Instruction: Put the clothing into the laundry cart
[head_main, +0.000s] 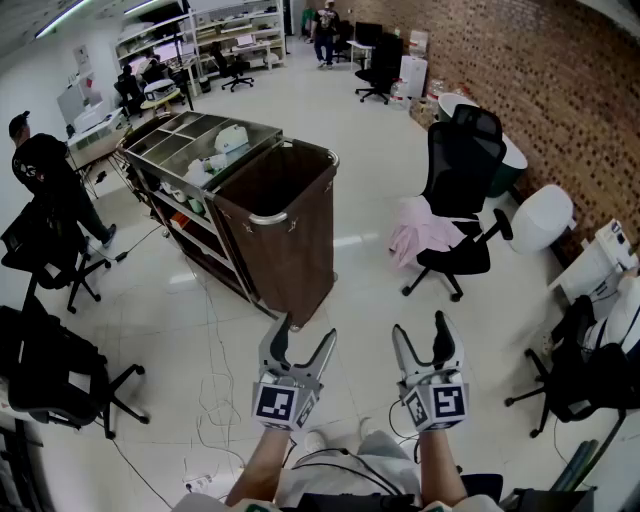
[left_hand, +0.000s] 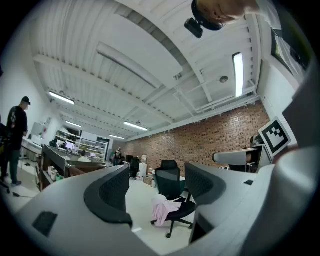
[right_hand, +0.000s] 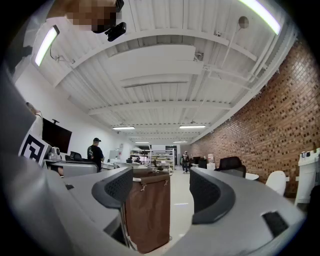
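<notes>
Glossy white floor (head_main: 370, 290) is bounded by a brick wall (head_main: 540, 90). A brown laundry cart (head_main: 285, 225) is seen mid-room, joined to a metal service trolley (head_main: 190, 135). Pink clothing (head_main: 420, 235) is draped on a black office chair (head_main: 460, 190), apart from the cart. The left gripper (head_main: 305, 332) and right gripper (head_main: 421, 326) are held with jaws parted, nothing grasped.

No legible text, brand name, number or sign appears in any view. The left gripper (head_main: 303, 340) and the right gripper (head_main: 422, 335) carry only black-and-white square marker patterns, which contain no characters. Any labels on the far shelves (head_main: 235, 35) are too small to read.
</notes>
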